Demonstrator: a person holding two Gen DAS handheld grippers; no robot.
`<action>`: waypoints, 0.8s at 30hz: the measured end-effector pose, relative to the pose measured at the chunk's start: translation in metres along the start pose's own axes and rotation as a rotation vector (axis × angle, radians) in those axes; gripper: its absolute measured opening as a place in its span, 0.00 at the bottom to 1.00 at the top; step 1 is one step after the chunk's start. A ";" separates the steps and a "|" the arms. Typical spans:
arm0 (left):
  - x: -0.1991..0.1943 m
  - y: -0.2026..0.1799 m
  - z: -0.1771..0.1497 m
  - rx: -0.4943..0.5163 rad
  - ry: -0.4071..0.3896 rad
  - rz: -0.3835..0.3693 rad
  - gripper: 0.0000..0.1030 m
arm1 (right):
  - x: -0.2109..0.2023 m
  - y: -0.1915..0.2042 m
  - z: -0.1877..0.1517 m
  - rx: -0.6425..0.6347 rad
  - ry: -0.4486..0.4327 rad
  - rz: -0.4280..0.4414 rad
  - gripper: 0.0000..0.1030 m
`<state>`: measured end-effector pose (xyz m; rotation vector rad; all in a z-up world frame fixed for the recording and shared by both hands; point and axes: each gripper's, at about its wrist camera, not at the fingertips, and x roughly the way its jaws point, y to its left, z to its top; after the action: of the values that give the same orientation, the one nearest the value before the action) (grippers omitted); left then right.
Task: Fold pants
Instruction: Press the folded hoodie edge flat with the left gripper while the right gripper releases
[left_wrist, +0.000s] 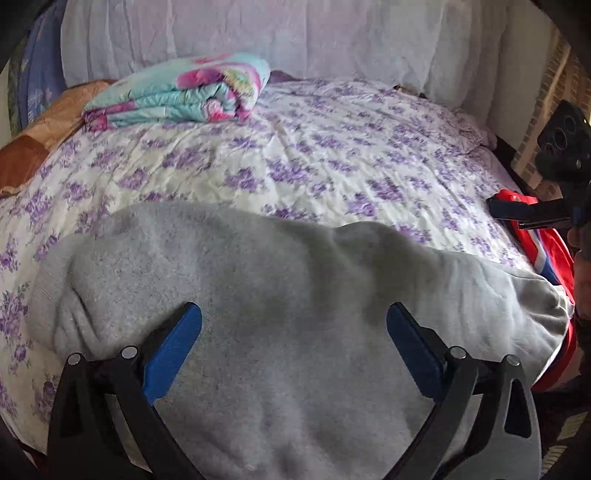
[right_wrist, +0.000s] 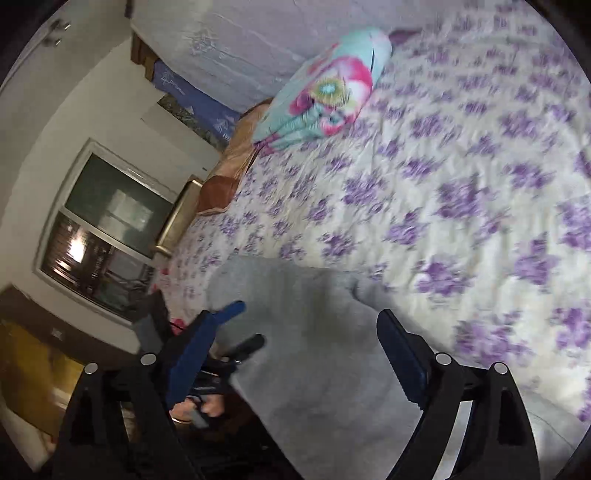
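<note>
At the far left edge of the bed lies an orange-brown quilted cushion (left_wrist: 35, 142), and just beside it sits a folded turquoise blanket with pink flowers (left_wrist: 177, 90), resting on the white bedspread printed with purple blossoms (left_wrist: 314, 155). Behind them runs a pale, crinkled cloth-covered headboard (left_wrist: 258, 37).

The soft grey fleece pants (left_wrist: 288, 295) lie in a rumpled heap on the near side of the bedspread, spreading toward the bed's front edge. The left gripper (left_wrist: 294, 315) hovers over them with its blue-padded jaws spread wide, the fabric showing between them and nothing clamped.

Further right, a red garment with blue and white trim (left_wrist: 546, 254) lies at the bed's right edge, partly tucked under the grey cloth. The right gripper (left_wrist: 496, 212) reaches in there from the side. Seen from its own camera, the right gripper (right_wrist: 310, 314) is tilted, jaws released and apart above the grey pants (right_wrist: 314, 350), with the left tool (right_wrist: 221, 350) visible below it. Against the white wall stands a window (right_wrist: 103, 225).
</note>
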<state>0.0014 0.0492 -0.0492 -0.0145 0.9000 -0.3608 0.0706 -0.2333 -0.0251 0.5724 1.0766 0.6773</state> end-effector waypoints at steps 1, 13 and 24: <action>0.007 0.003 -0.002 0.001 0.017 0.005 0.95 | 0.021 -0.006 0.010 0.042 0.045 0.006 0.87; 0.010 0.001 -0.014 0.040 0.004 0.060 0.95 | 0.121 -0.035 0.032 0.202 0.172 -0.006 0.30; -0.011 0.003 -0.006 0.000 -0.043 0.006 0.95 | 0.085 0.012 0.009 -0.014 0.064 -0.015 0.11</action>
<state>-0.0085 0.0560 -0.0453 -0.0195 0.8573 -0.3533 0.1027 -0.1637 -0.0638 0.5327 1.1341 0.6933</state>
